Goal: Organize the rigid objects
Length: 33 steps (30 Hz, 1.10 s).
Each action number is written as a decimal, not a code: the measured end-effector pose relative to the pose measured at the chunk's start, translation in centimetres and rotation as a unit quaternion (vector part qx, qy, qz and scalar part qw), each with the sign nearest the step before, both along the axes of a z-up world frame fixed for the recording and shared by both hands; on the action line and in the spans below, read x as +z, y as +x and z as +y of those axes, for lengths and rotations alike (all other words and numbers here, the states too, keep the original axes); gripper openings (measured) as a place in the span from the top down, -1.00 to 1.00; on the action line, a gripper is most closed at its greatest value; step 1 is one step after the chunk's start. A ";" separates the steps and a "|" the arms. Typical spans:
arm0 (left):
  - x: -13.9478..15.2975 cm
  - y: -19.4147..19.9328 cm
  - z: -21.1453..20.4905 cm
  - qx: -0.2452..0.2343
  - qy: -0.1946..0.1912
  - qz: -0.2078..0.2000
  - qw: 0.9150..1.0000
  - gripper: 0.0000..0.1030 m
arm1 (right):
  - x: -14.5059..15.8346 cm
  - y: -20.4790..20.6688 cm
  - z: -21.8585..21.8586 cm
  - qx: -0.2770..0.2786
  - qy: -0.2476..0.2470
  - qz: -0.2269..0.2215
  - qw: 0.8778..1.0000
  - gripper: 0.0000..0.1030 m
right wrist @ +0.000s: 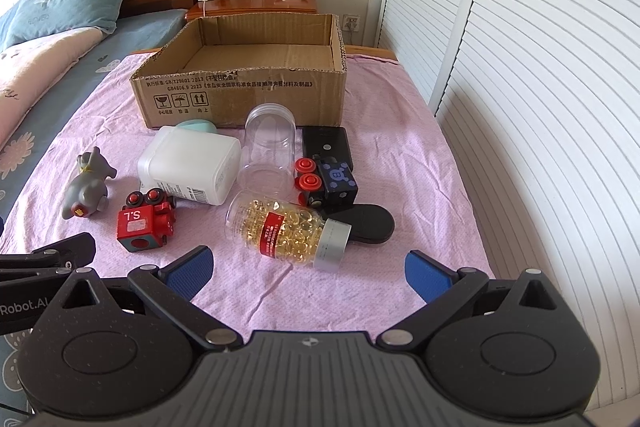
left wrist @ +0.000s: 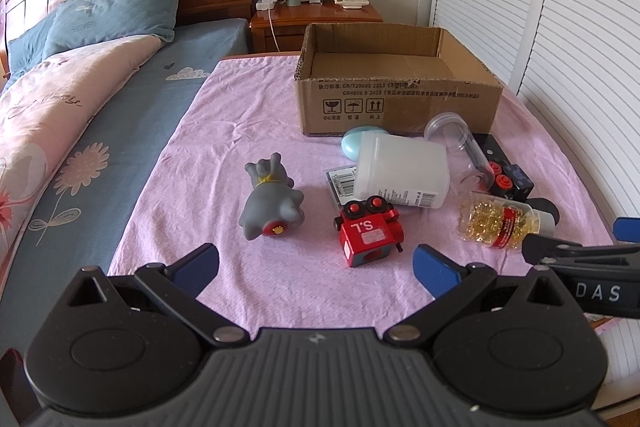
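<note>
An open cardboard box stands at the back of the pink cloth. In front of it lie a grey elephant toy, a red toy train, a white plastic jar, a clear empty jar, a black toy train and a capsule bottle. My left gripper is open and empty, just short of the red train. My right gripper is open and empty, just short of the capsule bottle.
A teal oval object lies behind the white jar, a black box and a black oval case lie by the black train. A bed is on the left, louvred doors on the right, a nightstand behind.
</note>
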<state>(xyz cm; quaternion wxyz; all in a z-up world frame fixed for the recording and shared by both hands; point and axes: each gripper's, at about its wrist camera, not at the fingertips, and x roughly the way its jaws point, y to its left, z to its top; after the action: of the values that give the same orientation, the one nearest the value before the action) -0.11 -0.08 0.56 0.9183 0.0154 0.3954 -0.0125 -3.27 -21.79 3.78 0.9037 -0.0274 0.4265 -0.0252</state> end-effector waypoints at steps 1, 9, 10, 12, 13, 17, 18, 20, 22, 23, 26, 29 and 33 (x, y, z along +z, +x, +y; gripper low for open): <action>0.0 0.0 0.0 0.000 0.000 0.000 1.000 -0.98 | 0.0 0.0 0.0 -0.001 0.001 0.000 1.000 -1.00; 0.1 0.0 0.0 -0.001 -0.002 -0.002 1.000 -0.99 | 0.0 0.0 0.1 0.001 0.000 -0.001 1.000 -1.00; 0.1 0.1 0.0 -0.002 -0.002 -0.002 1.000 -0.99 | 0.0 0.0 0.1 0.000 0.000 -0.002 1.000 -1.00; 0.1 0.2 0.1 -0.004 -0.003 -0.002 1.000 -0.99 | 0.0 0.1 0.1 0.002 0.002 -0.002 1.000 -1.00; 0.1 0.2 0.1 -0.005 -0.004 -0.002 1.000 -0.99 | 0.0 0.1 0.1 0.002 0.004 -0.002 1.000 -1.00; 0.2 0.5 0.3 -0.010 -0.001 -0.004 1.000 -0.99 | 0.2 0.2 0.0 0.008 0.009 -0.006 1.000 -1.00; 0.3 0.7 0.4 -0.012 -0.001 -0.004 1.000 -0.99 | 0.3 0.2 0.0 0.007 0.009 -0.007 1.000 -1.00; 0.3 0.8 0.6 -0.014 0.000 -0.006 1.000 -0.99 | 0.3 0.4 -0.1 0.006 0.009 -0.009 1.000 -1.00; 0.3 1.1 0.8 -0.016 0.003 -0.009 1.000 -0.99 | 0.3 0.7 -0.2 0.004 0.010 -0.009 1.000 -1.00; 0.3 1.2 0.9 -0.018 0.005 -0.009 1.000 -0.99 | 0.3 0.8 -0.3 0.003 0.012 -0.008 1.000 -1.00; -0.1 1.6 1.3 -0.024 0.006 -0.004 1.000 -0.99 | 0.2 1.1 -0.6 0.004 0.017 -0.008 1.000 -1.00; -0.7 2.2 1.8 -0.031 0.006 0.004 0.999 -0.99 | 0.0 1.4 -0.9 0.006 0.021 -0.009 1.000 -1.00; -1.8 3.0 2.8 -0.027 0.005 0.014 1.000 -0.99 | -0.5 2.0 -1.3 0.005 0.027 -0.007 1.000 -1.00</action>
<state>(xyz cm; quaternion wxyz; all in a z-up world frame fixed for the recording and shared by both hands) 2.85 2.70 -1.19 0.9118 0.0303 0.4079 -0.0359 -1.31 -23.05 3.27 0.9071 -0.0050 0.4208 -0.0088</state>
